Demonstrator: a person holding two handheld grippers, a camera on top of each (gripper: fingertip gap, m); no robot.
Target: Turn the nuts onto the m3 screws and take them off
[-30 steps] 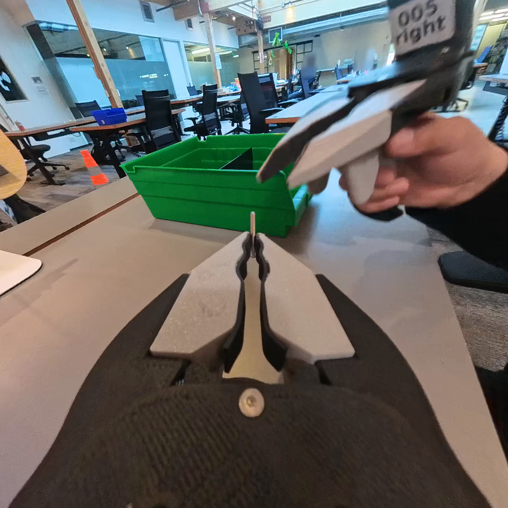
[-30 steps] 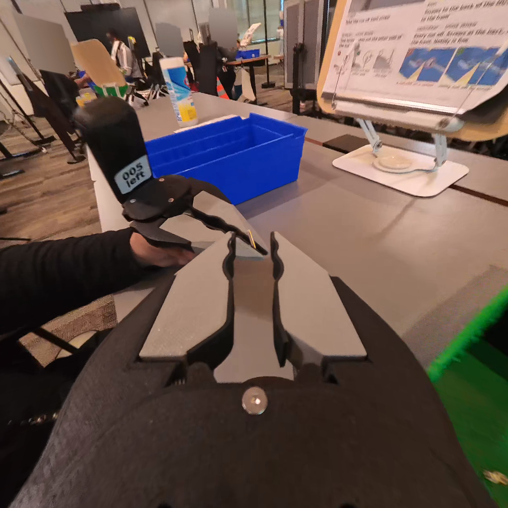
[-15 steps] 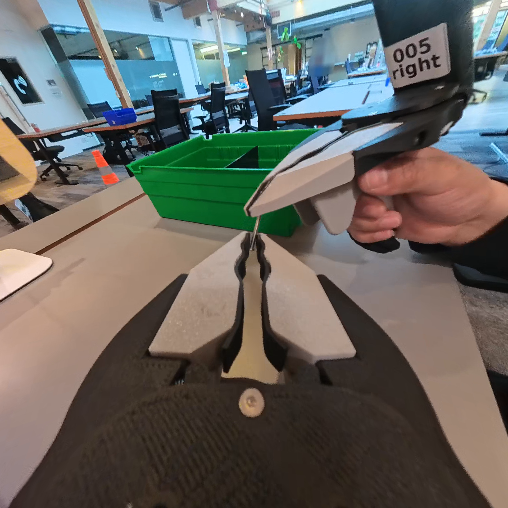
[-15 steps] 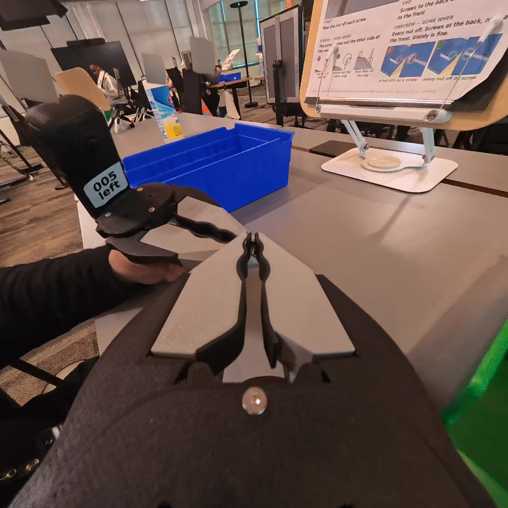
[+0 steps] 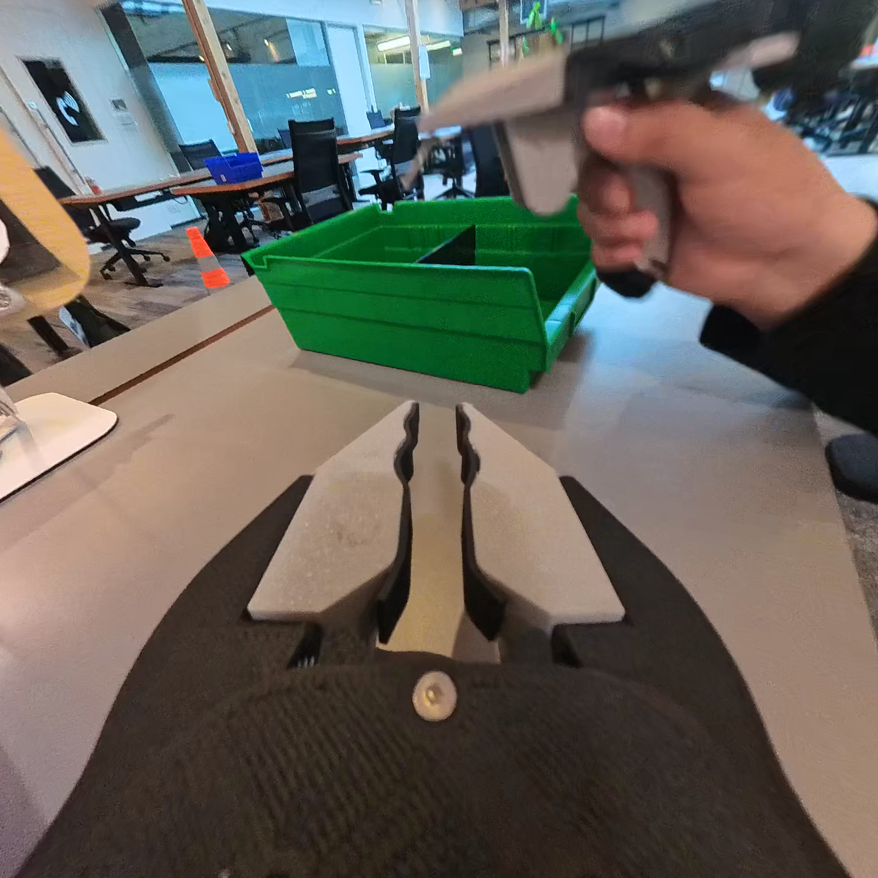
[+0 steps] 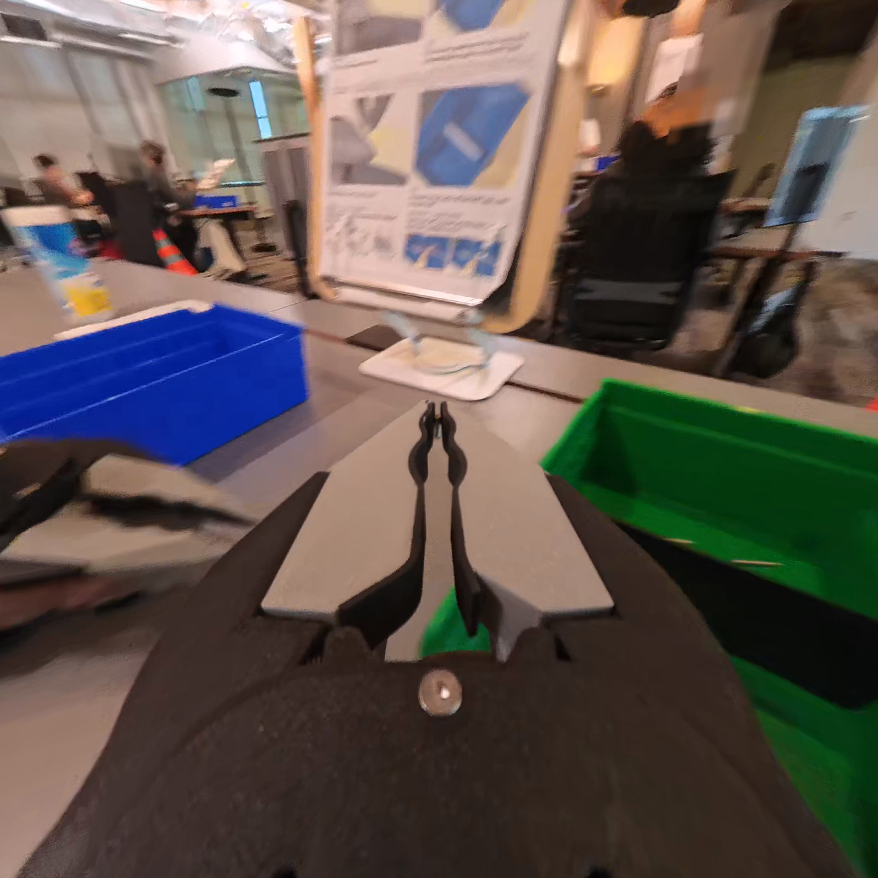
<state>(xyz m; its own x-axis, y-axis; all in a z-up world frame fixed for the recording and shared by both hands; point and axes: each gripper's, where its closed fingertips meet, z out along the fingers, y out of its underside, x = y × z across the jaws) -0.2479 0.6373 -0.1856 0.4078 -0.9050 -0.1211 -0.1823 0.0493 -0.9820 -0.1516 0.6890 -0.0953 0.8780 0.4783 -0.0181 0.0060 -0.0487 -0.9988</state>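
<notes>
Right wrist view: right gripper (image 6: 437,409) pinches screw (image 6: 436,430) at its tips; left gripper (image 5: 437,413) gapes empty.

It's an open office: long wooden desks (image 5: 266,183) with black swivel chairs (image 5: 317,176) stand before glass partitions (image 5: 266,100) and a slanted timber post (image 5: 218,76). An orange traffic cone (image 5: 205,259) sits on the wood-look floor (image 5: 157,285). Strip lights (image 5: 408,43) glow overhead; people (image 6: 142,204) work farther back.

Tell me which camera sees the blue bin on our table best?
The right wrist view: the blue bin sits close on the grey table, left of the right gripper. The left wrist view misses it, showing only the green bin.
</notes>
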